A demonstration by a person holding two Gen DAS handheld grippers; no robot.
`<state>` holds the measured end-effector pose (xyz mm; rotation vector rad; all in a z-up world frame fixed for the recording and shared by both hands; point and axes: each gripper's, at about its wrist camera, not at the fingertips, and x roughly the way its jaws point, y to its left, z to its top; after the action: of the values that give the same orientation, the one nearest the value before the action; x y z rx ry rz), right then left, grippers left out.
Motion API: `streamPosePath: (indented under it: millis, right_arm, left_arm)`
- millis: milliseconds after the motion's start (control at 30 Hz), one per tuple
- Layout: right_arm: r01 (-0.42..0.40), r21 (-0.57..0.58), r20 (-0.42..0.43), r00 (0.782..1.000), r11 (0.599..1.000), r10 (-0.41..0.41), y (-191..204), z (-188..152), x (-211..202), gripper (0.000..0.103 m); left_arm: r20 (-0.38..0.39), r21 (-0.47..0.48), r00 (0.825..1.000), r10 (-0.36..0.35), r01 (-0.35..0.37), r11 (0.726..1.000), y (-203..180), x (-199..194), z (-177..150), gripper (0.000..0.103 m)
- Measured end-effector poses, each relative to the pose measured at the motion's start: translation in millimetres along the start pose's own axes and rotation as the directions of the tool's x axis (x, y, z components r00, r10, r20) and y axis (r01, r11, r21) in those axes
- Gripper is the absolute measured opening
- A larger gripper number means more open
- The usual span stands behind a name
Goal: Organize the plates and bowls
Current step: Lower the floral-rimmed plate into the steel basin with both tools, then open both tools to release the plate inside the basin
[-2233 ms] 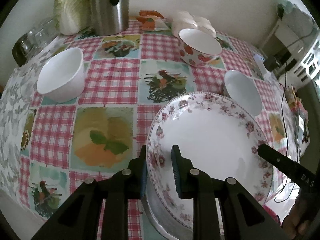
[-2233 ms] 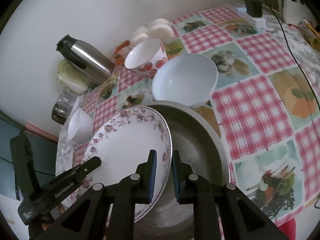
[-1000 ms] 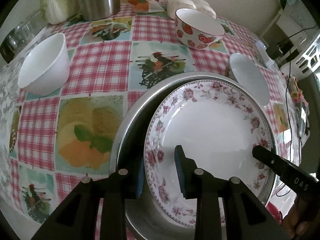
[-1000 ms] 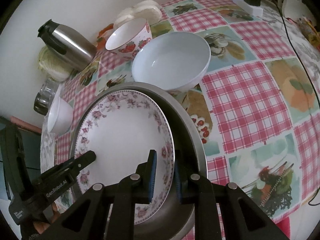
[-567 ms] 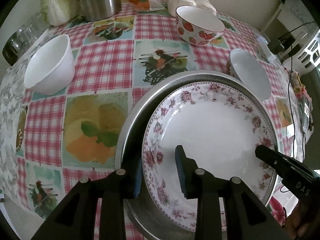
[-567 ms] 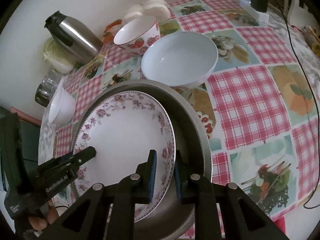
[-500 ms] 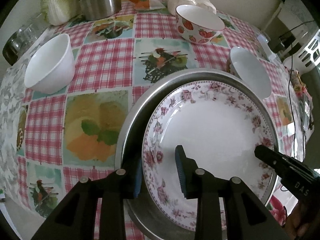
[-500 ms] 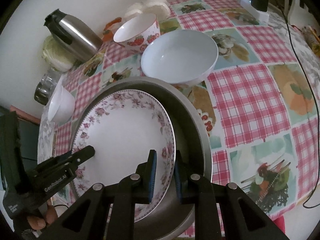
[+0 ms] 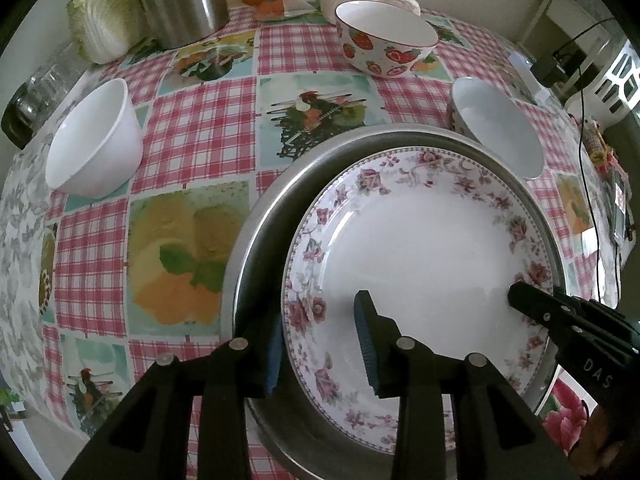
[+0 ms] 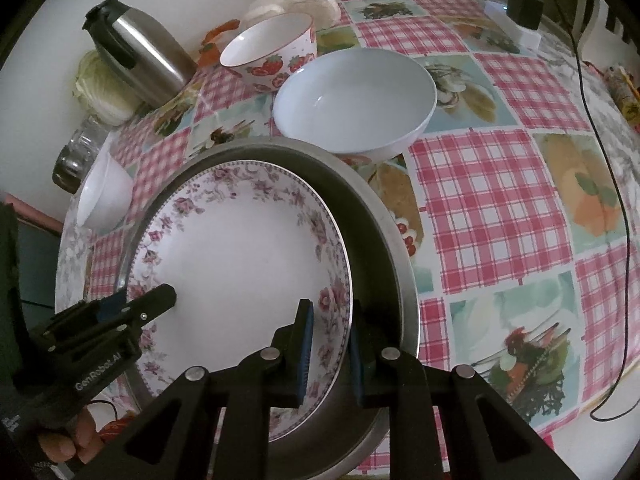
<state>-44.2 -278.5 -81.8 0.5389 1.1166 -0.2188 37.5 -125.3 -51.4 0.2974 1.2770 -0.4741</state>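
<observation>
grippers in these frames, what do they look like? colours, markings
Both the left gripper and the right gripper are matte black, with angular linkage arms, silver pivot bolts and blue ribbed pads. White lettering: "GenRobot.AI" on the left, "DAS" on the right. No sleeves visible.

Bowls flanking pan; open cloth between.

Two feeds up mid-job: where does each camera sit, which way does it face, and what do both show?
Left wrist: on the left gripper, looking steeply down at the floral plate in the metal pan; its jaws are opening astride the rim.
Right wrist: on the right gripper, looking down from the opposite side, clamped on the plate's rim.
Shared: plate, pan, strawberry bowl, each other's gripper.
</observation>
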Motion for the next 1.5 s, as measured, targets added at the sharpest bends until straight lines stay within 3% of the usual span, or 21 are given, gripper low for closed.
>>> streamPosePath:
  millis: [200,533,833,933,1067,1167,1233,1433,1500]
  right_arm:
    - [0.004,0.0,0.0,1.0,1.0,-0.004,0,0,-1,0.02]
    - [0.012,0.007,0.04,0.999,1.0,-0.012,-1,2,-11,0.019]
    - [0.03,-0.025,0.138,0.99,0.999,-0.026,4,5,-33,0.022]
    - [0.031,-0.046,0.154,0.988,0.998,-0.023,8,4,-37,0.03]
    - [0.041,-0.069,0.175,0.984,0.997,-0.028,14,4,-39,0.06]
    - [0.046,-0.08,0.185,0.982,0.996,-0.031,16,5,-39,0.065]
    - [0.05,-0.089,0.191,0.981,0.995,-0.032,16,5,-39,0.073]
    - [0.048,-0.103,0.207,0.978,0.993,-0.026,16,5,-38,0.09]
    - [0.048,-0.105,0.211,0.977,0.993,-0.025,16,5,-38,0.103]
  left_arm:
    - [-0.003,0.015,1.0,0.009,-0.009,1.0,-3,0,1,0.04]
    - [0.066,0.023,0.997,0.042,-0.044,0.999,-4,-18,3,0.047]
    - [0.123,0.031,0.991,0.05,-0.054,0.998,-6,-30,4,0.061]
    - [0.143,0.023,0.987,0.067,-0.071,0.997,-5,-33,5,0.069]
    - [0.155,0.0,0.983,0.096,-0.097,0.995,-1,-35,7,0.07]
    - [0.143,-0.019,0.982,0.119,-0.117,0.993,3,-33,7,0.072]
    - [0.133,-0.031,0.982,0.137,-0.134,0.99,6,-31,7,0.082]
    - [0.113,-0.085,0.98,0.165,-0.156,0.984,20,-27,8,0.083]
    - [0.1,-0.1,0.98,0.17,-0.16,0.982,23,-24,7,0.083]
